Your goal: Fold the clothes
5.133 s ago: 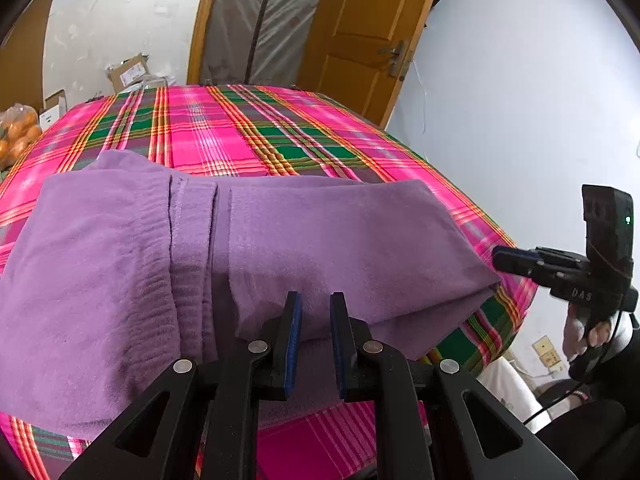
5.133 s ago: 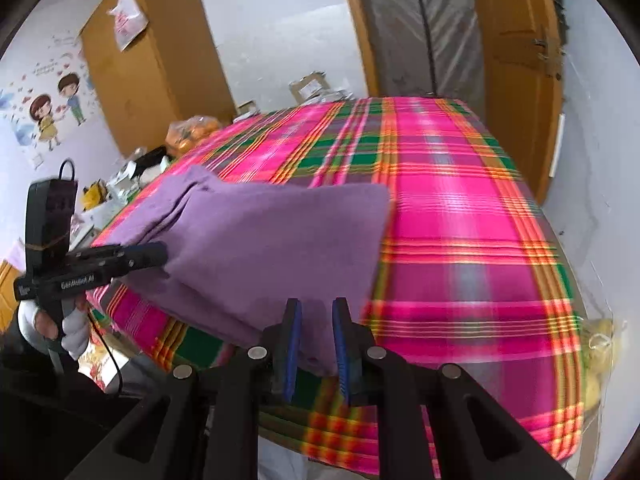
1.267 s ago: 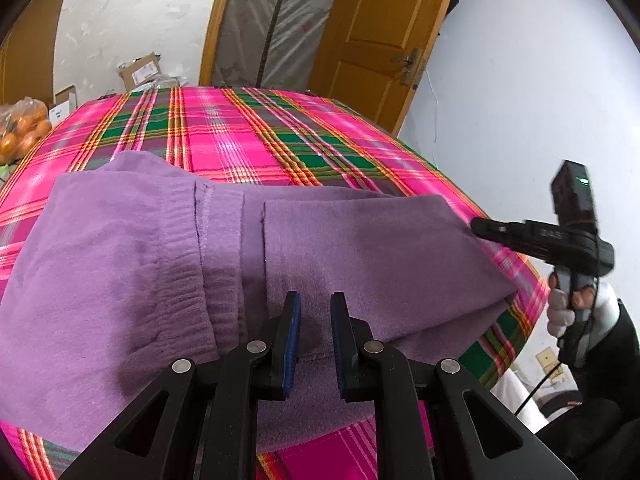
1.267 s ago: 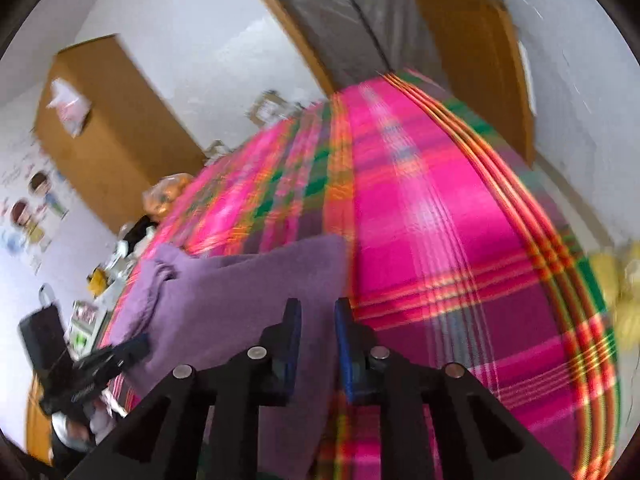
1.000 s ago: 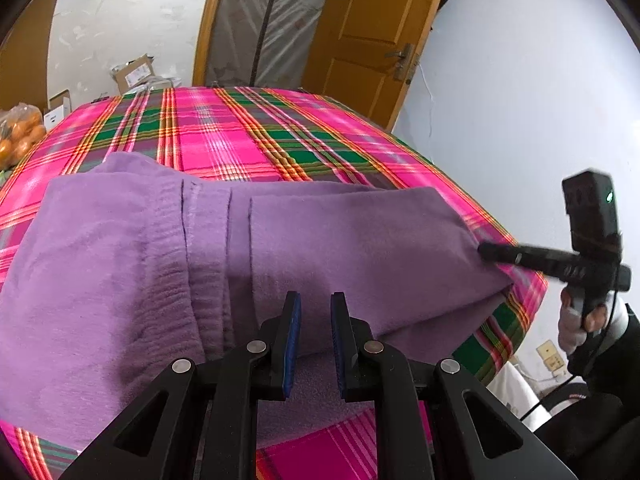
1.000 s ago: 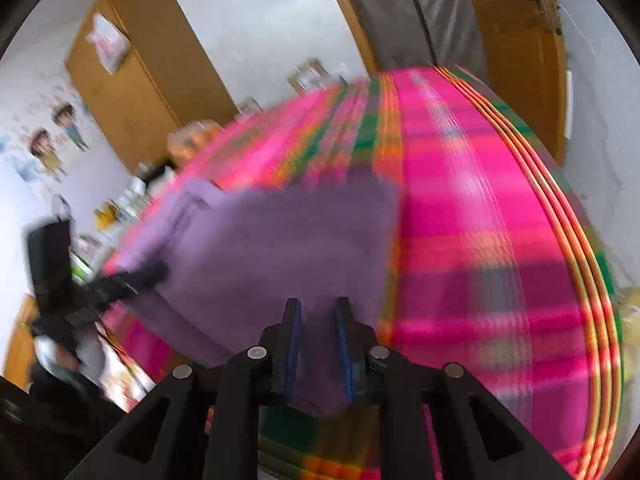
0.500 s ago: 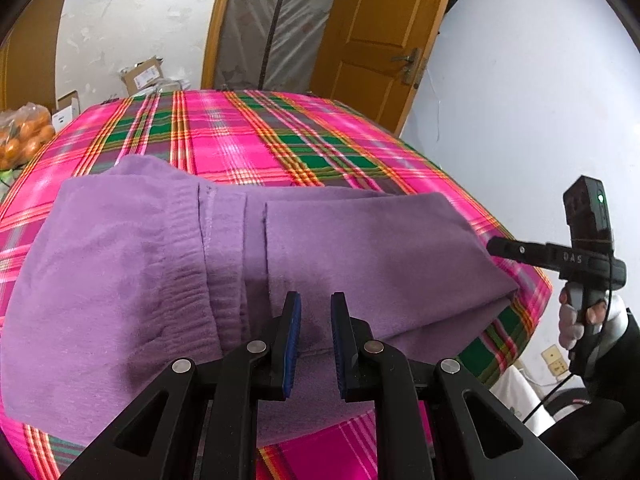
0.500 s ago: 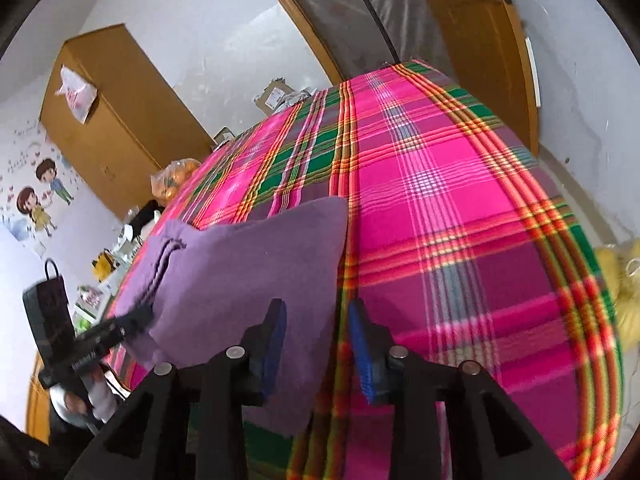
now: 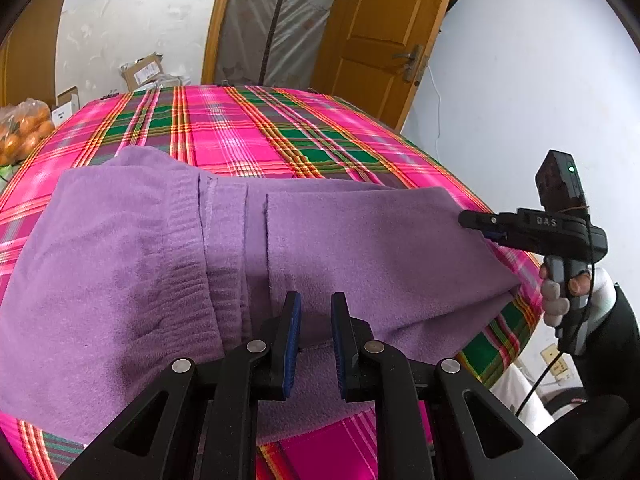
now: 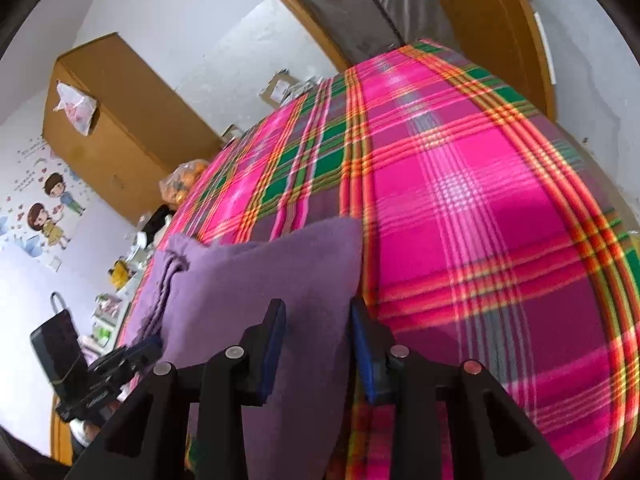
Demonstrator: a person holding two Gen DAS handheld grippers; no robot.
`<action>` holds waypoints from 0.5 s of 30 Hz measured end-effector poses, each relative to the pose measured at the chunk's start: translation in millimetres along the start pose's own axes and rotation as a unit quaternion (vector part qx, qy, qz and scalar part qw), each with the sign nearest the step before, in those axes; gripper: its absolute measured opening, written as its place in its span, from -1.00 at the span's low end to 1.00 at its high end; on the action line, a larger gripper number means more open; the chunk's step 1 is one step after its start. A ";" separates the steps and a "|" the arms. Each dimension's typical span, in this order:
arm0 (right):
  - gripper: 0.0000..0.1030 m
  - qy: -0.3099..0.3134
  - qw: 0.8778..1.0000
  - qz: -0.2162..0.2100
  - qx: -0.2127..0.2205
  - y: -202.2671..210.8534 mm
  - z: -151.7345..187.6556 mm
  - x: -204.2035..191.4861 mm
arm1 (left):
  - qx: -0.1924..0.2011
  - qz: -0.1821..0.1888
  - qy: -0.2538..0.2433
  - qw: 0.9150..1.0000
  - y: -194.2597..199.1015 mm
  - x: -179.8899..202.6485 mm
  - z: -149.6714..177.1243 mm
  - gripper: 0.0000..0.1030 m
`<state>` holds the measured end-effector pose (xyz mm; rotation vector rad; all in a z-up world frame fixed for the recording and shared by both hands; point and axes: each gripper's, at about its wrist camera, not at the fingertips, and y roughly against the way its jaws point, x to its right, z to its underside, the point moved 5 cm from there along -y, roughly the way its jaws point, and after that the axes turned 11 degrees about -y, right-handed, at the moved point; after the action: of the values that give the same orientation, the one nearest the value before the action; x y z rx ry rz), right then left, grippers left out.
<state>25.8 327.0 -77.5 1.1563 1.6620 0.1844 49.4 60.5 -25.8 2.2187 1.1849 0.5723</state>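
Note:
A purple fleece garment (image 9: 360,248), folded over with its ribbed waistband to the left, lies on the pink plaid bed cover (image 9: 240,128). My left gripper (image 9: 315,298) sits at its near edge, jaws narrow and shut on the cloth. In the right wrist view the same garment (image 10: 260,280) fills the lower left, and my right gripper (image 10: 317,304) stands open astride its right corner, pads clear of the cloth. From the left wrist view the right gripper (image 9: 476,220) points at that corner. The left gripper (image 10: 148,344) shows at the garment's far edge.
The bed cover (image 10: 480,200) stretches bare beyond the garment and drops off at its right edge beside a white wall. A wooden door (image 9: 380,40), cardboard boxes (image 9: 144,70) and a bag of oranges (image 9: 24,128) stand behind. A wardrobe (image 10: 120,120) is at the left.
The right gripper's jaws have spread and let go of the garment's corner, and that gripper has rolled and shifted sideways. The left gripper has kept still.

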 end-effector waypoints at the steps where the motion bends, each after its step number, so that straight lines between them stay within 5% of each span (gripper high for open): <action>1: -0.35 -0.002 1.000 -0.004 -0.004 1.9 3.2 -0.1 | 0.000 0.001 0.001 1.000 -0.4 -0.5 -0.4 -0.70; 15: -0.35 -0.002 0.999 -0.015 -0.050 17.0 32.9 -8.0 | 0.000 -0.003 0.002 1.000 -1.0 -0.6 -0.7 -0.70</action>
<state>62.2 316.6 -76.1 1.0554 1.6463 0.2443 48.1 60.6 -25.9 2.2142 1.1949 0.5748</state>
